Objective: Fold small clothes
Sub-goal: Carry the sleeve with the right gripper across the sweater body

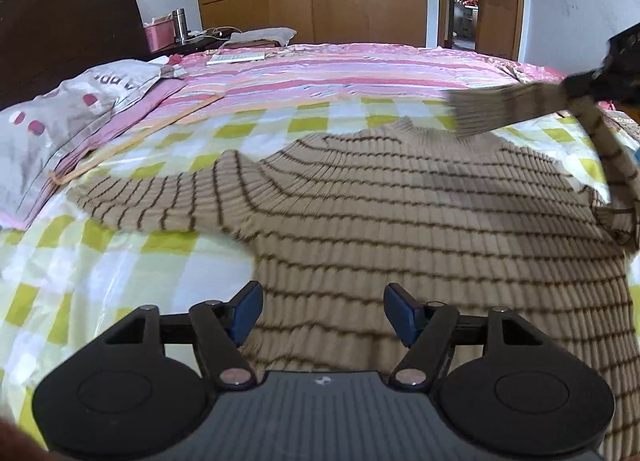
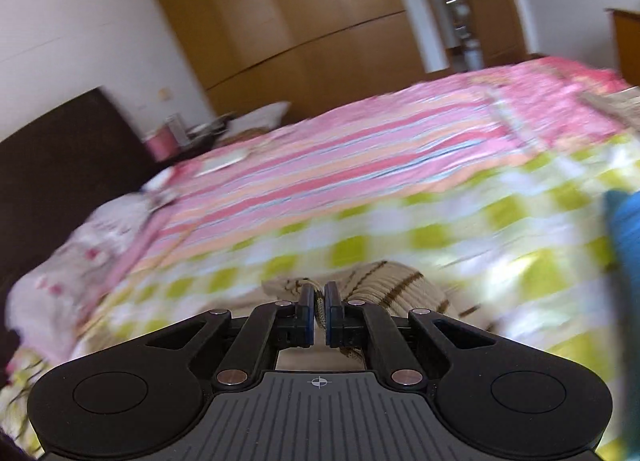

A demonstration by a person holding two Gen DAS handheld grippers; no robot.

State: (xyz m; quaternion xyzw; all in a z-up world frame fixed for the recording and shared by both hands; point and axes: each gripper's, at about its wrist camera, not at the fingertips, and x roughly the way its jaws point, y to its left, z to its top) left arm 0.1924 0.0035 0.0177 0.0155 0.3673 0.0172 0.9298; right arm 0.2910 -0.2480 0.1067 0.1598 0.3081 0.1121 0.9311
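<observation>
Right hand-held gripper (image 2: 319, 311): jaws clenched on a thin pinch of knit, the cuff end of the sweater's sleeve (image 1: 516, 107). In the left wrist view this gripper sits high at the far right, above the bed, with the sleeve lifted off the fabric and hanging in a curved strip back down to the shoulder. The right wrist view is tilted and motion-blurred; judged to be mid-swing.

Left hand-held gripper (image 1: 323, 315): jaws released, spread wide, nothing between the blue pads (image 1: 248, 311). It hovers low over the lower body of the sweater (image 1: 400, 229), near the near edge of the bed, pointing toward the collar. Whether the pads touch the knit: cannot tell.

Sweater: beige ribbed knit with thin dark stripes, lying flat on the green-and-white checked sheet (image 1: 120, 261), collar toward the pink striped quilt (image 1: 340, 69), other sleeve spread out flat toward the pillow (image 1: 60, 117) at the left edge.

Handling (judgement): light, soft, no stiffness; the raised sleeve droops under its own weight. The rib stretches, so a hard pull drags the body along the slick sheet. Best holds: cuff, hem corners, shoulder seam, where the knit is doubled. Thin pinch at the cuff may slip.

Pose note: 1 gripper carrying, 1 idle.
</observation>
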